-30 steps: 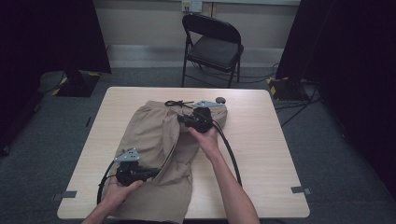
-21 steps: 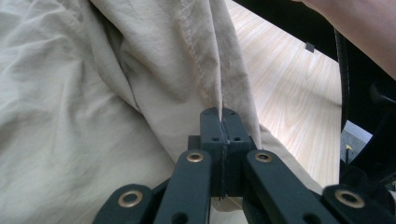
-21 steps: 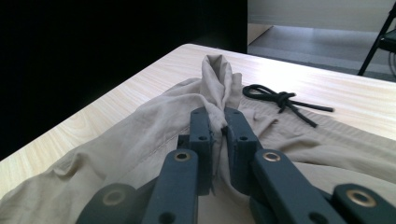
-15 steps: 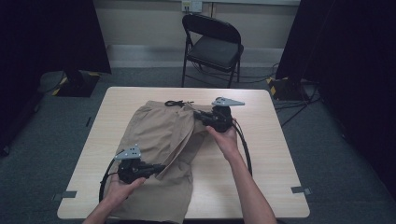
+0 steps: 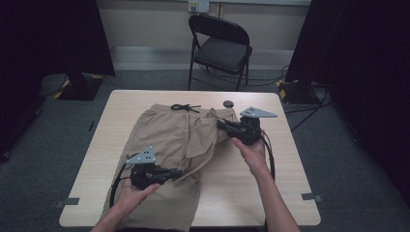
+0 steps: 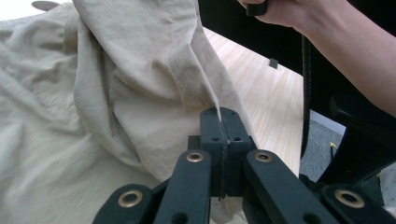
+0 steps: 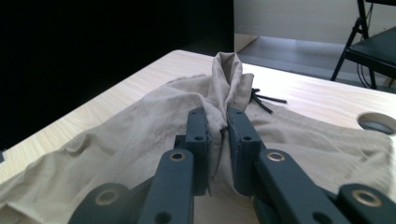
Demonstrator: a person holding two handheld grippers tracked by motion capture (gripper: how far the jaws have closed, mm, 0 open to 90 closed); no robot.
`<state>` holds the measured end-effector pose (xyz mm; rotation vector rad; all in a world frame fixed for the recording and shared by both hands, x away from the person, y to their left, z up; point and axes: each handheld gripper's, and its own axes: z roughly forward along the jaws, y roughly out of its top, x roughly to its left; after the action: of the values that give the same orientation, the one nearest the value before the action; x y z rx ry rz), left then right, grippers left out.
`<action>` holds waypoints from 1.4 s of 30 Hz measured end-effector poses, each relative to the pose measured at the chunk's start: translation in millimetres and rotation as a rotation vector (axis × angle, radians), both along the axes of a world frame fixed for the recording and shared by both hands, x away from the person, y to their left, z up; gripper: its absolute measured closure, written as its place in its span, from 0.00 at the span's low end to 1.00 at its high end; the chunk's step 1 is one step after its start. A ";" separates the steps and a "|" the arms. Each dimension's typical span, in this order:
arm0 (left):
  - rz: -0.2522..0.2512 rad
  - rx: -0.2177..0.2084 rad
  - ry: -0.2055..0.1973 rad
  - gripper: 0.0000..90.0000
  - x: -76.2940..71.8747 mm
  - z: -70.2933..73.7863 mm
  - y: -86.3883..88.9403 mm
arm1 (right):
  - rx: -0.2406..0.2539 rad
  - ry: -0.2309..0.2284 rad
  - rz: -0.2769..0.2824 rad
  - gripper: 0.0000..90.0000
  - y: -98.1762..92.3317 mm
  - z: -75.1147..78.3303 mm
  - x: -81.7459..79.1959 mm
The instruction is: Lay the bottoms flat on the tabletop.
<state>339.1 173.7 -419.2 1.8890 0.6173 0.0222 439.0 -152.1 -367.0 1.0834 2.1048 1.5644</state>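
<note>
Both hands have lifted since the earlier frame, the right one swinging outward and dragging fabric. Left tool (image 5: 175, 173) is clamped on the shorts' (image 5: 169, 140) leg hem; right tool (image 5: 223, 124), its jaws just easing apart, still pinches the waistband corner. Shorts lie half-folded across the worktop (image 5: 285, 193). Mid-fold, I judge; next, carry both edges over evenly.

Left claw (image 5: 178, 172) sits low at the near left, jaws pressed tight together. Right claw (image 5: 223, 124), held farther off on an outstretched forearm, has just been opening, jaws slightly parted.
</note>
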 end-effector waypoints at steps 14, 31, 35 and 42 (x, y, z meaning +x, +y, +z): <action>-0.057 -0.005 -0.009 1.00 -4.4 5.0 -25.7 | 0.023 -0.011 -0.015 0.87 -46.0 -3.0 -39.6; -0.151 -0.035 -0.009 1.00 -12.7 9.8 -54.4 | 0.009 -0.038 -0.093 0.90 -100.7 0.3 -88.1; -0.167 -0.071 -0.008 0.94 -13.3 11.2 -53.5 | 0.030 -0.052 -0.103 0.82 -116.3 -2.8 -104.2; -0.111 -0.063 0.017 0.84 -4.8 8.2 -49.7 | 0.026 0.003 -0.105 0.77 -111.2 -24.2 -89.9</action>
<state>334.3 124.0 -411.0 1.8612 0.5175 -0.0843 349.1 -263.4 -391.2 1.1855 2.0001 1.5463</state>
